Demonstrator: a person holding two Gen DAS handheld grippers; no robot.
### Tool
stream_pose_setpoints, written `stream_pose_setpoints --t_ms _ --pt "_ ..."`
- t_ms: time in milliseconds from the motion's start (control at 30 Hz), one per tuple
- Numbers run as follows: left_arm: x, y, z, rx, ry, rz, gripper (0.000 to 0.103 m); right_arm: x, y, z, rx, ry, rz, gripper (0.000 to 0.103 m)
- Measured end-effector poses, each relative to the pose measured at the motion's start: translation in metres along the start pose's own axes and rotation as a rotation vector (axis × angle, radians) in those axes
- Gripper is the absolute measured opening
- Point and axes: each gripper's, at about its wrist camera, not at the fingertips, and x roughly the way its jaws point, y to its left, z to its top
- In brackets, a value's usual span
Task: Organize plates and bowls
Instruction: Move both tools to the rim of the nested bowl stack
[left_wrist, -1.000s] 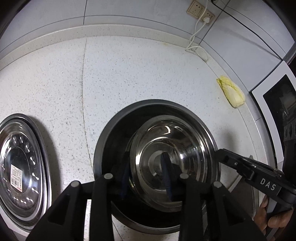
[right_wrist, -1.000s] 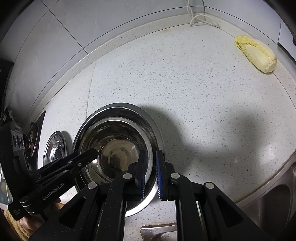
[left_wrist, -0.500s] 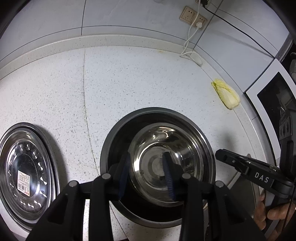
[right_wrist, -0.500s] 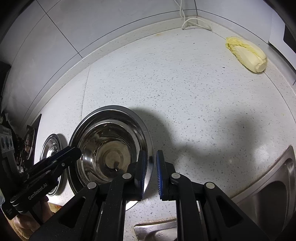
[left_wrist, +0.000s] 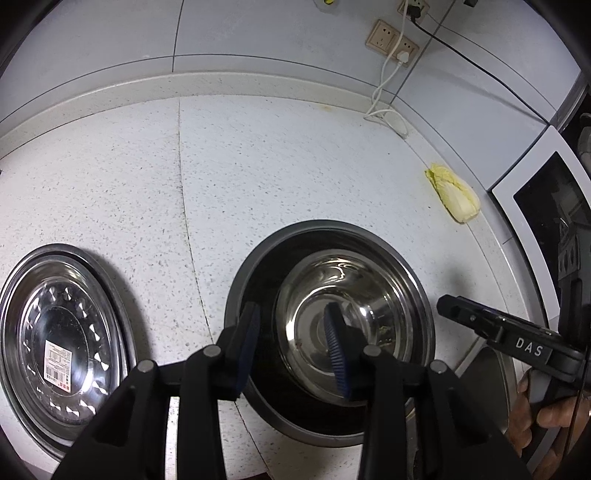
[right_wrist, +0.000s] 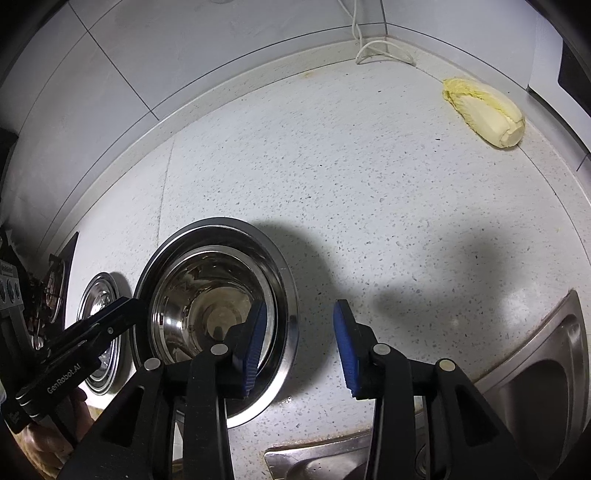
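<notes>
With the small bowl (left_wrist: 351, 325) nested in the large bowl (left_wrist: 255, 269) at lower centre of the left view, both the left gripper (left_wrist: 291, 339) and right gripper (right_wrist: 301, 347) hang wide-jawed and empty, so lift clear without nudging either rim.

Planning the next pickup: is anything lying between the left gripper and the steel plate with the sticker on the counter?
Nothing visible does. The left gripper is open above the nested steel bowls; only bare speckled white countertop separates them from the round stainless steel plate with the sticker.
</notes>
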Motion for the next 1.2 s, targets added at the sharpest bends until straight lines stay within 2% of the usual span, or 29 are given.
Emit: stream_pose_setpoints --t_ms 267,333,400,600,767,867,1067,1200 --pt "-0.009 0.008 -0.003 0.009 -0.020 -0.007 0.035 -0.004 0.001 -0.001 0.002 -0.011 -0.007 0.054" --pt "-0.010 0.010 -0.003 0.030 -0.026 0.020 0.038 -0.005 0.001 -0.002 0.002 -0.013 -0.005 0.057" --pt "-0.013 0.015 -0.003 0.039 -0.042 0.032 0.047 -0.006 0.001 -0.002 0.006 -0.014 0.000 0.063" --pt "-0.019 0.030 -0.001 0.040 -0.075 0.011 0.049 -0.011 0.001 -0.002 0.002 -0.022 0.016 0.074" --pt "-0.018 0.033 -0.001 0.036 -0.012 -0.023 0.049 -0.009 0.003 -0.003 0.002 0.001 0.102 0.087" --pt "-0.015 0.038 -0.002 0.002 0.019 -0.034 0.049 -0.009 0.007 -0.005 -0.010 0.021 0.139 0.090" --pt "-0.006 0.042 -0.006 -0.032 0.078 -0.044 0.049 -0.005 -0.002 0.000 0.012 0.064 0.067 0.090" --pt "-0.003 0.048 -0.009 -0.056 0.093 -0.023 0.049 -0.001 -0.008 0.003 0.016 0.083 0.016 0.090"
